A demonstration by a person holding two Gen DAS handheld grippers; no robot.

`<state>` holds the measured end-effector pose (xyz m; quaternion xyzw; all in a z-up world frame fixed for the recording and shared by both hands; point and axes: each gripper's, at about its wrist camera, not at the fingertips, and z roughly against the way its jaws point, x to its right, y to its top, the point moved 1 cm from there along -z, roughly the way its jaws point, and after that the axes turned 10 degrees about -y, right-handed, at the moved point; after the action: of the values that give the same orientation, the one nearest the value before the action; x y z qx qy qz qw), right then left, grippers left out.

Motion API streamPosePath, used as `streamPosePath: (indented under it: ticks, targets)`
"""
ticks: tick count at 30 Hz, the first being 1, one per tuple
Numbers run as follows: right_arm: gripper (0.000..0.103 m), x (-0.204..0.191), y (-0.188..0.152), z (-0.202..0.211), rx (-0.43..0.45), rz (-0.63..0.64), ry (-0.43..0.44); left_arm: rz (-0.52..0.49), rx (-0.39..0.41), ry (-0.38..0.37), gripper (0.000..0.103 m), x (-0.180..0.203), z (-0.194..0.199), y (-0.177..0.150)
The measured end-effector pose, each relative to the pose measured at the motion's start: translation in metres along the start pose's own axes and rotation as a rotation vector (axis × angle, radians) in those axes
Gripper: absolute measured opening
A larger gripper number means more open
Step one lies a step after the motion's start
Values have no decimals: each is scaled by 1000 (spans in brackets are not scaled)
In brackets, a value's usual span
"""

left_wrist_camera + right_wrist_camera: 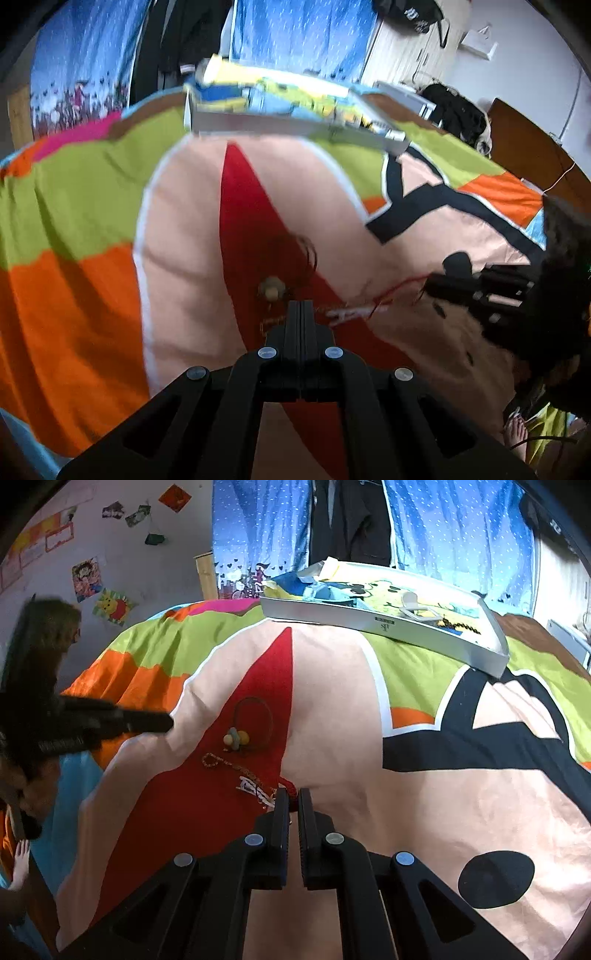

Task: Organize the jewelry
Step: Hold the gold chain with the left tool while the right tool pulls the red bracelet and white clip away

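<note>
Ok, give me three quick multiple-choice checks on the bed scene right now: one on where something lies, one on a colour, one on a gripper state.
1. The hair tie with beads lies on:
A. the red patch of the bedspread
B. the white tray
C. the floor

2. The cord between the right gripper fingers is:
A. green
B. red
C. white

3. The left gripper is:
A. wide open
B. out of view
C. shut, fingers together

Answers: 1 A, its loop rests on red fabric, well short of the white tray. 2 B, a red cord shows at the fingertips. 3 C, the left wrist view shows no gap between its fingers.
</note>
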<state>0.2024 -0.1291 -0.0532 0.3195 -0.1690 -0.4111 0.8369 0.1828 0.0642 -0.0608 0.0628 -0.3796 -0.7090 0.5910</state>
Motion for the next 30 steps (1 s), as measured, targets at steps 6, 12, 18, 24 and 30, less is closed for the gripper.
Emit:
streamPosePath:
  ticks: [6,12,18,24,30]
  targets:
    - [5,15,-6,-17,-44,-58,12,-30,-112,14,1,-12,-32,-11]
    - [6,26,-10,-33,-76,-96,39,-53,-176,31,19,-28,-56,-14]
    - [9,34,-13,-50,-107,-118,79,-104,-148,18,45,-26,-60,-12]
    - [17,35,-9,-58,-105,-120,112,-146,-163,28,46,-26,-72,-9]
    - [17,32,-6,-62,-112,-96,112,-183,-195,11,39,-24,-83,-5]
